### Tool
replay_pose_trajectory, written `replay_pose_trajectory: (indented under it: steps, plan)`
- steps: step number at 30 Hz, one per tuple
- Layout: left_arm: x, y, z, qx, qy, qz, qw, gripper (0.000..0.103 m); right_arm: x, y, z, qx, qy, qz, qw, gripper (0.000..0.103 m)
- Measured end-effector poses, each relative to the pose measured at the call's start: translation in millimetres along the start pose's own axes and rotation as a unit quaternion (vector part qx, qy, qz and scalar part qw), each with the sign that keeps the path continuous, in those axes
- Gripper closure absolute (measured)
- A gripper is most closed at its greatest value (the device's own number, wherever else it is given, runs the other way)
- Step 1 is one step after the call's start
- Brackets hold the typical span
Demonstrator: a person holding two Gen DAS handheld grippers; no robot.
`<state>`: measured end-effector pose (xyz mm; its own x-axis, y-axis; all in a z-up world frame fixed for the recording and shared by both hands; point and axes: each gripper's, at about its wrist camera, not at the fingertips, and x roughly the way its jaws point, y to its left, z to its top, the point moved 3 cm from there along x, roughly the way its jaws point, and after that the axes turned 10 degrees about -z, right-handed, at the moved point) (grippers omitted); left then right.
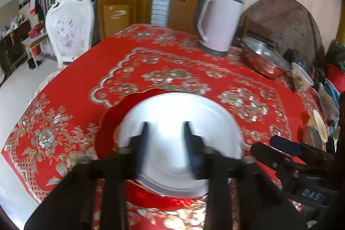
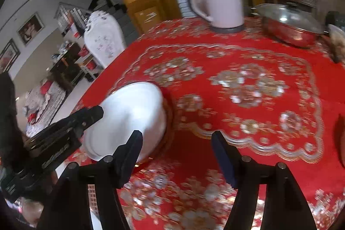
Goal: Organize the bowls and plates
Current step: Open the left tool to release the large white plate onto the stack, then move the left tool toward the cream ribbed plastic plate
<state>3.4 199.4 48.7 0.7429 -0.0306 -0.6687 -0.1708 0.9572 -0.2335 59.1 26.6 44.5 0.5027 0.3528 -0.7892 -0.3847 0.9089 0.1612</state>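
Note:
A white bowl (image 1: pixel 179 122) rests on a dark red plate (image 1: pixel 112 120) with a gold edge, on the red flowered tablecloth (image 1: pixel 151 70). My left gripper (image 1: pixel 166 130) hovers right over the bowl, its two fingers apart with white bowl surface showing between them; motion blur hides any contact. From the right wrist, the bowl (image 2: pixel 133 109) looks tipped on the red plate (image 2: pixel 169 120), and the left gripper (image 2: pixel 94 113) reaches its near-left side. My right gripper (image 2: pixel 176 139) is open over bare cloth just right of the bowl, holding nothing; it also shows at the left view's right edge (image 1: pixel 264 144).
A white electric kettle (image 1: pixel 217 23) and a steel pan with a glass lid (image 1: pixel 265 57) stand at the table's far side. More dishes (image 1: pixel 319 124) sit at the right edge, and part of a red dish (image 2: pixel 340 139). A white chair (image 1: pixel 69 25) stands beyond the left table edge.

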Motion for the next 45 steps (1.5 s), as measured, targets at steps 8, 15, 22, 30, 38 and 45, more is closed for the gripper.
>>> replay_pose_trajectory:
  steps: [8,15,22,30,38,45]
  plan:
    - [-8,-74,-11,0.065,-0.019,-0.042,0.9968,0.044,-30,-61,-22,0.028,-0.039,-0.082,0.995,0.031]
    - [12,-140,-26,0.101,0.006,-0.087,0.9911,0.044,-68,-127,-49,0.065,-0.063,-0.143,0.986,0.027]
    - [28,-209,-42,0.139,0.026,-0.12,0.9827,0.044,-101,-186,-73,0.114,-0.078,-0.168,0.976,0.026]
    - [42,-267,-58,0.175,0.043,-0.136,0.9742,0.044,-126,-241,-96,0.162,-0.085,-0.189,0.965,0.025]
    - [59,-298,-70,0.194,0.058,-0.142,0.9689,0.044,-141,-280,-109,0.202,-0.088,-0.203,0.954,0.025]
    - [72,-308,-74,0.201,0.069,-0.137,0.9676,0.044,-146,-302,-111,0.216,-0.089,-0.214,0.948,0.025]
